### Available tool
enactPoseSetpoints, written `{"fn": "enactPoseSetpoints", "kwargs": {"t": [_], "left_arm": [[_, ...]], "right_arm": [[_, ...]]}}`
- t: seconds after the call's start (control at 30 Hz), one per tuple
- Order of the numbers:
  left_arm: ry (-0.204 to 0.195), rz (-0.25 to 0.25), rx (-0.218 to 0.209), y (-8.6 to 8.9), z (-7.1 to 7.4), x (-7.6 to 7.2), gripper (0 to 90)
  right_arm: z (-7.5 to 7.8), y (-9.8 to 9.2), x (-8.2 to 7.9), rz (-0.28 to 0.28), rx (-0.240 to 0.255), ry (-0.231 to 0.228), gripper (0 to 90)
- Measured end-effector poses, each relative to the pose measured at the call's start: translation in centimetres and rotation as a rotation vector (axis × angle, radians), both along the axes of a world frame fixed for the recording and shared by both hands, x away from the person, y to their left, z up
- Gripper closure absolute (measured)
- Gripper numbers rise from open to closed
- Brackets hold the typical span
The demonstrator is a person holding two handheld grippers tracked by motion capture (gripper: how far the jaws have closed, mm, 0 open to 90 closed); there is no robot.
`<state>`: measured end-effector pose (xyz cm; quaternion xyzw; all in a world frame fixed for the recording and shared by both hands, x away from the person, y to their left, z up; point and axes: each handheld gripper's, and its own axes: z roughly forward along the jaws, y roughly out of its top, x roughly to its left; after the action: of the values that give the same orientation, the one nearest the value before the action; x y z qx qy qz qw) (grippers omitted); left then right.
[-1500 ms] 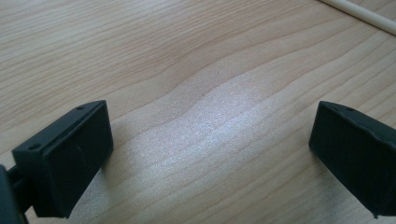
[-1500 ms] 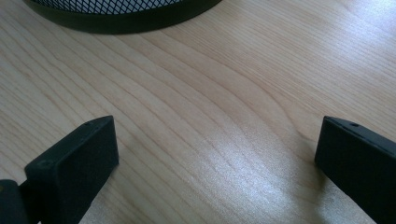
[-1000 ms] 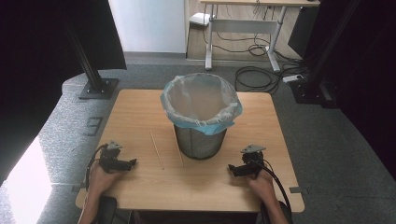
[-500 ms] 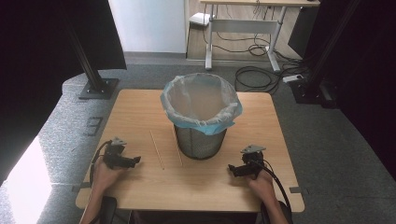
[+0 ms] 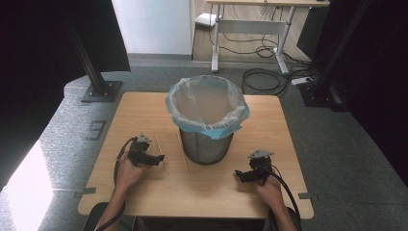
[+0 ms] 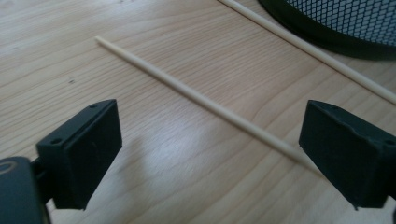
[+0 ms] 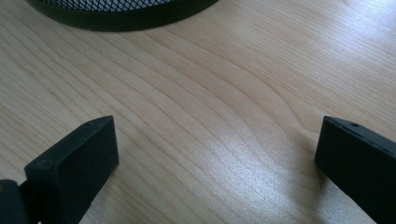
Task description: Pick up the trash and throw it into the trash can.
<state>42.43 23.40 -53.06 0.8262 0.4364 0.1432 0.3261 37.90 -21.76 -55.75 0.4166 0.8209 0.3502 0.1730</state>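
Near the lower left of the high view, the left gripper [image 5: 156,158] is hovering right beside a thin wooden stick [image 5: 161,155] that is lying on the table [image 5: 144,106]. Its jaws are standing wide apart and are holding nothing. They have just been closing a little, and the stick is lying between them, not yet pinched. Seen from the left gripper view, the same stick [image 6: 201,101] is running from the upper left down toward the lower right jaw, and its end is almost touching that jaw.

1 more stick [image 5: 182,150] is lying just beside the mesh bin [image 5: 206,144], which is sitting in the middle of the table with a blue bag [image 5: 207,103] inside it.

At the lower right of the high view, the right gripper [image 5: 243,175] is resting low over bare wood. Its jaws are wide open too, and nothing is between them.

Things could go wrong from here. The stick is very thin and round, so it may roll away if 1 jaw is bumping it first. The jaws may also close above it and miss, because it is lying flat on the wood. A pinch near the very end could let the stick tip and slip out.
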Motion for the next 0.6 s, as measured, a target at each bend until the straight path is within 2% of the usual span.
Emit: {"fn": "enactPoseSetpoints", "kwargs": {"t": [0.03, 0.07, 0.13, 0.17, 0.27, 0.43, 0.53, 0.6], "left_arm": [[0.002, 0.000, 0.008, -0.1, -0.2, 0.1, 9.0], [0.003, 0.007, 0.024, -0.3, -0.5, 0.1, 16.0], [0.005, 0.010, 0.035, -0.2, -0.6, 0.1, 19.1], [0.005, 0.010, 0.056, 0.0, -0.7, 0.1, 26.2], [0.005, 0.016, 0.055, 0.4, -0.6, 0.0, 42.0], [0.019, 0.053, 0.046, 2.4, -0.2, 0.2, 69.7], [0.034, 0.077, 0.036, 3.4, -0.2, 0.4, 81.9], [0.042, 0.085, 0.015, 3.9, -0.2, 0.5, 84.9]], "right_arm": [[0.0, 0.0, 0.0, 0.000, 0.000, 0.000, 0.0], [0.0, 0.0, 0.0, 0.003, 0.000, -0.001, 0.0], [0.0, 0.0, 0.0, 0.003, -0.001, -0.001, 0.0], [0.0, 0.0, 0.0, 0.004, 0.000, -0.001, 0.0], [0.0, 0.0, 0.0, 0.004, 0.000, 0.000, 0.0], [0.0, 0.0, -0.1, 0.005, 0.000, 0.000, 0.0], [0.0, 0.0, -0.1, 0.006, -0.001, 0.000, 0.0], [0.0, 0.0, -0.1, 0.006, 0.000, 0.000, 0.0]]}}
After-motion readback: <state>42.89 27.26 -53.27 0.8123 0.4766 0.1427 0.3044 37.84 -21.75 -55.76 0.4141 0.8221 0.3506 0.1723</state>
